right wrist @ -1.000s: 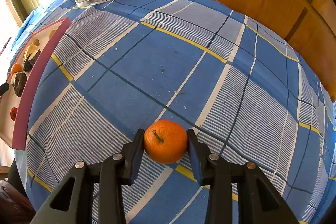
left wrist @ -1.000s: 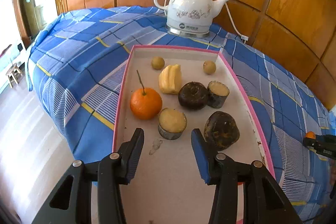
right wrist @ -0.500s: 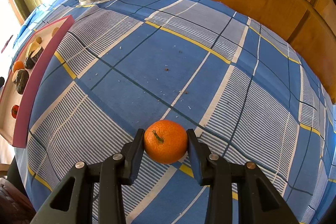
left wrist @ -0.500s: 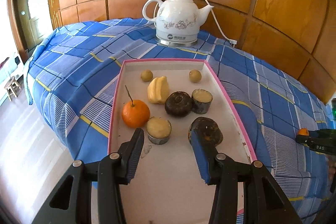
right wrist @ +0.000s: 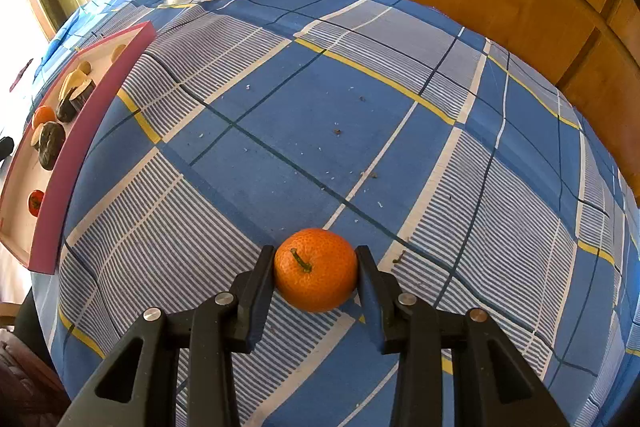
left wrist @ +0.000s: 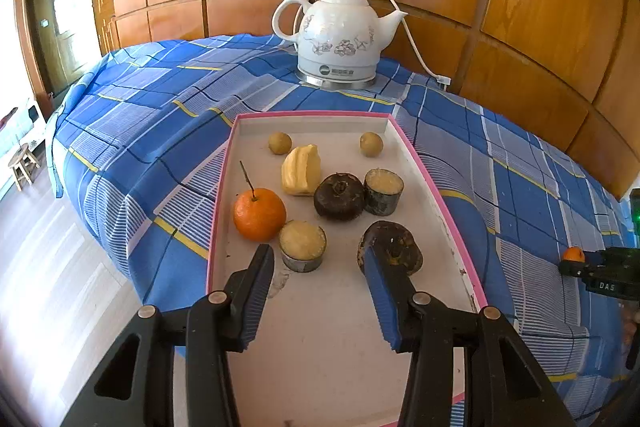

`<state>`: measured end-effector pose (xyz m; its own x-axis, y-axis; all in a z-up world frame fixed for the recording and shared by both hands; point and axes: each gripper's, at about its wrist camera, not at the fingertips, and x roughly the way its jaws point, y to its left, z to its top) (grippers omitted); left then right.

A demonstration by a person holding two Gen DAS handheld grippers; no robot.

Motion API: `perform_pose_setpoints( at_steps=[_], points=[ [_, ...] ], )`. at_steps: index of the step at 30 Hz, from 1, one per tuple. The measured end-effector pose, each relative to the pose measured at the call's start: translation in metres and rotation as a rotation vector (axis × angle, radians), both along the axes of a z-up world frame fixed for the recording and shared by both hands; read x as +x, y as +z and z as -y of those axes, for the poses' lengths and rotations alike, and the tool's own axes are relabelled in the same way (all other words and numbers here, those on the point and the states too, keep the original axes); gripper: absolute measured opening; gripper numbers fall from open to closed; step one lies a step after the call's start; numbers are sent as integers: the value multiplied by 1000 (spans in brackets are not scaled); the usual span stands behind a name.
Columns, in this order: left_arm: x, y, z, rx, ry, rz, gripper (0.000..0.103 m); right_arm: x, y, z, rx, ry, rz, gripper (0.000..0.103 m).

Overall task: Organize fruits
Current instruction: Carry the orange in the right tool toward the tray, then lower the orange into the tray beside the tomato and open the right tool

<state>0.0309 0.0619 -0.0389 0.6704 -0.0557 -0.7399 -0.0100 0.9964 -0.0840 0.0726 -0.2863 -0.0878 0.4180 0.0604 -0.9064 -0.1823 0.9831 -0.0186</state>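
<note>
Left claw (left wrist: 318,291) hangs open and empty over the pink-rimmed tray (left wrist: 424,171) of fruit, stemmed orange (left wrist: 260,214) near left, white kettle (left wrist: 340,43) beyond.

Left gripper (left wrist: 318,283) now further back from the tray (left wrist: 404,143).

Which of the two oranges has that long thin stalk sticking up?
The orange in the pink-rimmed tray, near its left edge beside a cut pale-topped piece. The other orange, clamped in the right gripper over the blue cloth, has only a short stub.
</note>
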Motion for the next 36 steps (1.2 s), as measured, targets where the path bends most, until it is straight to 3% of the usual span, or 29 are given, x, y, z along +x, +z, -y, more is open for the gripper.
perform_pose_setpoints(
  at_steps=[10, 24, 31, 36],
  points=[
    [3, 3, -16, -19, 45, 7, 49, -6, 19, -21, 43, 43, 31, 39],
    [-1, 4, -42, -49, 102, 17, 49, -18, 53, -167, 163, 375, 98, 39],
    [-3, 5, -48, -65, 112, 23, 49, -6, 43, -233, 237, 528, -35, 39],
    [-2, 1, -56, -73, 128, 14, 49, 2, 17, -265, 175, 566, -107, 39]
  ],
)
